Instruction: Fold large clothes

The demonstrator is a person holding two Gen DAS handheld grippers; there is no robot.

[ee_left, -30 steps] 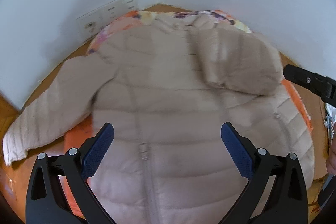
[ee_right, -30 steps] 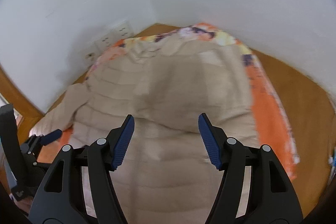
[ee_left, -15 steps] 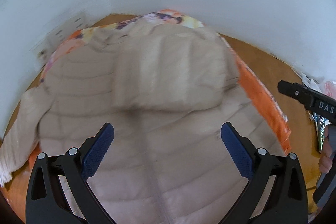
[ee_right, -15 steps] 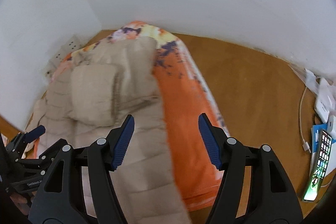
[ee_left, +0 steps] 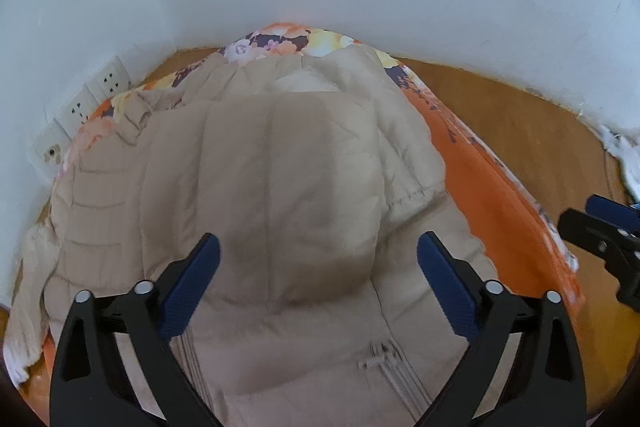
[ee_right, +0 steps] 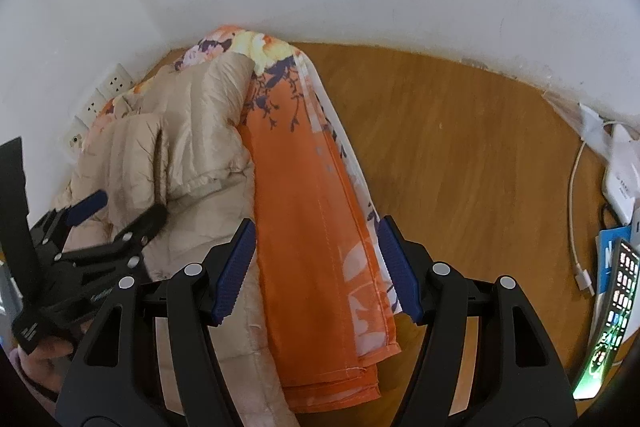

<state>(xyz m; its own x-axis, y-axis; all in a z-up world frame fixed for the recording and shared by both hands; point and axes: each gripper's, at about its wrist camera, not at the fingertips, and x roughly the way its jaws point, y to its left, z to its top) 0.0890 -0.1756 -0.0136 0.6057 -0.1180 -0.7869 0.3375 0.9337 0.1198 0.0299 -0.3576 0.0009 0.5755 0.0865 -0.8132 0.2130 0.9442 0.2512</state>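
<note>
A beige quilted jacket (ee_left: 280, 195) lies spread on an orange floral cloth (ee_right: 312, 219) that covers part of a wooden table (ee_right: 460, 155), pushed into the corner of two white walls. One sleeve (ee_left: 272, 187) is folded across the jacket's chest, its cuff end resting just ahead of the left gripper (ee_left: 318, 269). That gripper hangs above the garment with its blue-padded jaws spread wide — nothing between them, nothing touched. The right gripper (ee_right: 316, 263) hovers over the cloth's right edge, beside the jacket rather than over it, jaws likewise parted and empty. Each tool shows at the edge of the other's view, and a hand (ee_right: 44, 351) grips the left one's handle. Wall sockets (ee_left: 108, 83) sit low on the left wall; a lit phone (ee_right: 612, 311) and a white cable (ee_right: 576, 211) lie at the table's right end, well apart from the jacket.
</note>
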